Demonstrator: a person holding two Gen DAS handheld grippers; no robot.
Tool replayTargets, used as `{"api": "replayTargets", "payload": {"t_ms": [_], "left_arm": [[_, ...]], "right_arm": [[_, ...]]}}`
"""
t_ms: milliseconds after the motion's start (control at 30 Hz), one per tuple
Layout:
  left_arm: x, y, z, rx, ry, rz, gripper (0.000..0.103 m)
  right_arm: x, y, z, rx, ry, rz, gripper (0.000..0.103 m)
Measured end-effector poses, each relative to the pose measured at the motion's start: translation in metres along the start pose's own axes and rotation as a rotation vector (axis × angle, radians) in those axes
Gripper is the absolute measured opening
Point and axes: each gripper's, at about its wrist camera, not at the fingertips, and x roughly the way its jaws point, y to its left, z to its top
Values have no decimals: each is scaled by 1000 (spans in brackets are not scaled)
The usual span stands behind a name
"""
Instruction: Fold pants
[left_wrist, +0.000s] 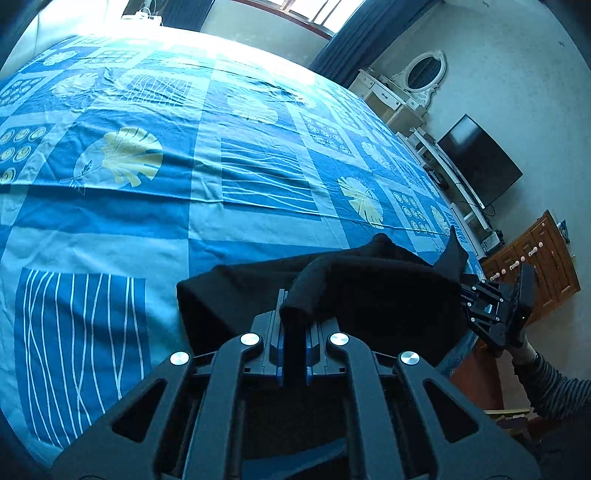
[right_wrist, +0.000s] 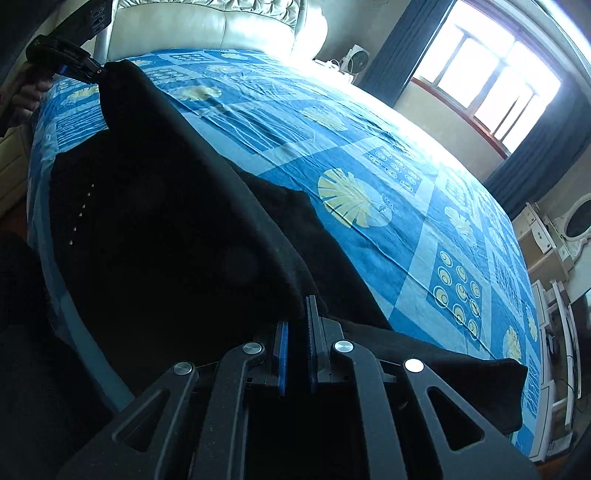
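Black pants (left_wrist: 369, 288) lie at the near edge of a bed (left_wrist: 184, 206) with a blue patterned sheet, partly lifted off it. Left gripper (left_wrist: 294, 321) is clamped tight on a rolled fold of the pants, fabric bunched over and between its fingers. Right gripper (right_wrist: 297, 332) is likewise pinched shut on an edge of the pants, cloth rising from its fingers and stretching in a taut ridge across to the other gripper at top left of the right wrist view (a hand grips its handle there). From the left wrist view the right gripper (left_wrist: 463, 295) shows at the far right end of the pants, held by a hand with a striped sleeve (left_wrist: 546, 387). Rest of the pants drape down over the bed edge. Window (right_wrist: 491, 74) and dark curtains (right_wrist: 391, 48) beyond the bed; a dresser (left_wrist: 532, 266) and TV (left_wrist: 480, 158) by the wall.
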Motion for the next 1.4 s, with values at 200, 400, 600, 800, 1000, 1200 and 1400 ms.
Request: {"api": "replayTargets", "payload": {"t_ms": [200, 400, 600, 800, 1000, 1200, 1400], "left_arm": [[6, 16, -54, -127, 23, -1, 16], [-4, 31, -95, -287, 16, -21, 46], [-17, 30, -123, -491, -59, -110, 63], [1, 18, -117, -523, -58, -56, 67], [3, 12, -109, -571, -71, -17, 67], [-8, 7, -116, -679, -87, -49, 67], [13, 4, -112, -683, -69, -4, 67]], "right_arm": [[8, 31, -33, -2, 50, 1, 15], [-13, 20, -47, 182, 67, 129, 52], [-20, -32, -76, 666, 59, 399, 56], [2, -56, -98, 995, 73, 560, 57], [5, -53, -101, 1066, 65, 588, 59], [11, -52, -95, 1038, 62, 577, 60], [11, -56, -99, 1043, 57, 578, 62]]}}
